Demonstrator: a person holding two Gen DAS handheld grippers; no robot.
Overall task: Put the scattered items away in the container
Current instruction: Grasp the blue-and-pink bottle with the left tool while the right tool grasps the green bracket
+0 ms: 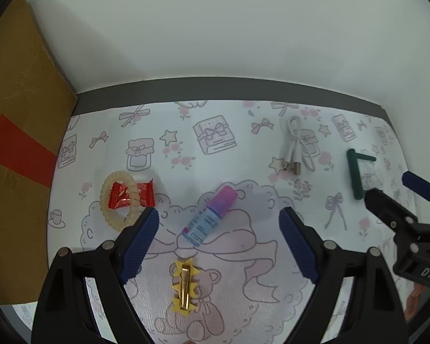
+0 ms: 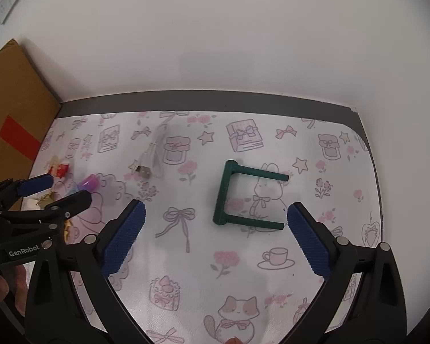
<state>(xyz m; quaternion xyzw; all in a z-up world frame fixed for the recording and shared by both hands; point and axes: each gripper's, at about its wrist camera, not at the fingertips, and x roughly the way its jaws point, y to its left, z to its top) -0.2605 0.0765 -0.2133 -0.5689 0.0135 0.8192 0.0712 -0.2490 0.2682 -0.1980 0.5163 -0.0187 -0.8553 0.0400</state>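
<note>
Left wrist view: left tool (image 1: 219, 243) gapes wide over the small bottle (image 1: 210, 218) mid-worktop; right tool (image 2: 215, 238) gapes near the green bracket (image 2: 245, 197). Round bottle may roll aside; container unseen.

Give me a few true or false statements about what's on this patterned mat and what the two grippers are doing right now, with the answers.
1. The red candy wrapper lies partly inside the spiral hair tie. True.
2. The left gripper is shut on the small blue and pink bottle. False: it is open, and the bottle lies on the mat between its fingers.
3. The green U-shaped piece lies ahead of the right gripper. True.
4. The white USB cable is held by the right gripper. False: it lies free on the mat.
</note>
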